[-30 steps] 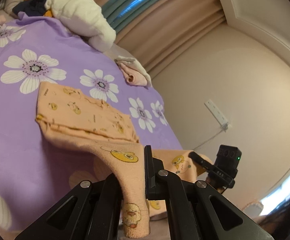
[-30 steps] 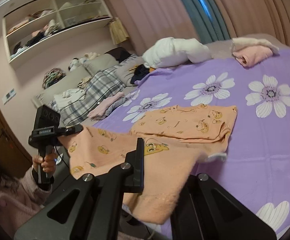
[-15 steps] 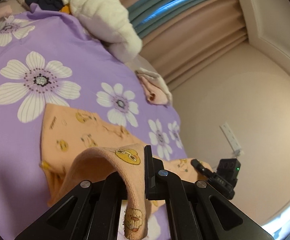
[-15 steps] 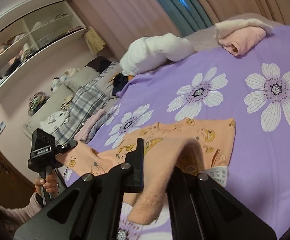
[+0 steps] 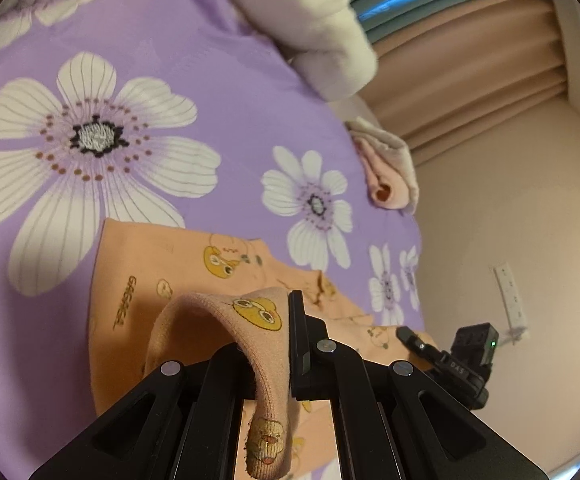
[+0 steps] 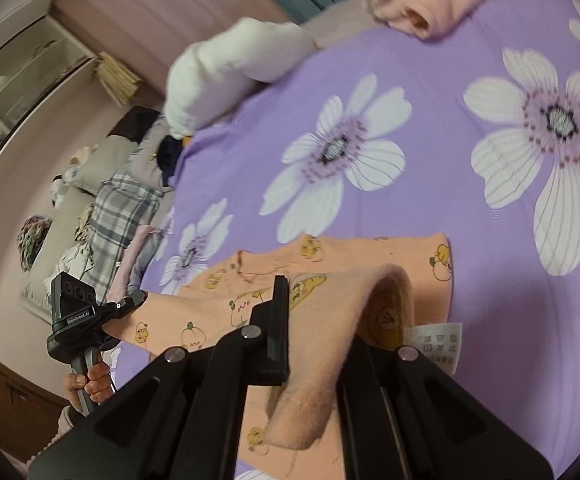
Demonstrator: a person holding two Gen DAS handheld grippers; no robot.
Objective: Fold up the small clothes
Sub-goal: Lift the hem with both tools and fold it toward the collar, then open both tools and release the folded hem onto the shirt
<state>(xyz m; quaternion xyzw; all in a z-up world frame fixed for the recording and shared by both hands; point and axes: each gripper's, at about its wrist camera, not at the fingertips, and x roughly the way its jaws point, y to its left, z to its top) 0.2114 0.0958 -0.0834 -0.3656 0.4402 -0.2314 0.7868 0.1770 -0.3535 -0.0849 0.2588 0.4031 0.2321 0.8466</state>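
The garment (image 5: 162, 272) is a small orange knit piece printed with yellow cartoon faces. It lies on the purple flowered sheet (image 5: 218, 80), partly flat and partly lifted. Its near edge is raised and carried over the flat part in a soft arch.

Left gripper (image 5: 286, 344): closed on one end of the raised edge; a strip of cloth hangs down between the fingers. Right gripper (image 6: 314, 320): clamped on the other end of the same edge; the cloth drapes over the right finger, and a white care label (image 6: 438, 344) hangs just beside it.

Handling: the fabric appears light, limp and slightly stretchy. It sags between the two grips and probably holds no shape of its own. It is not fragile. Grip at the corners of the edge and keep the span between them taut, or the fold line will likely wander. Thick hems are the firmest hold.

Surroundings, relative to the garment:
- White bundle (image 5: 302, 16): beyond it, well apart.
- Pink folded item (image 5: 386, 176): beyond it at the sheet's far edge, well apart.
- Plaid cloth (image 6: 122, 208) and loose clothing: off to the left side, apart.

Nothing lies on the flat part of the garment. The sheet beyond it is bare, so the fold path appears unobstructed.
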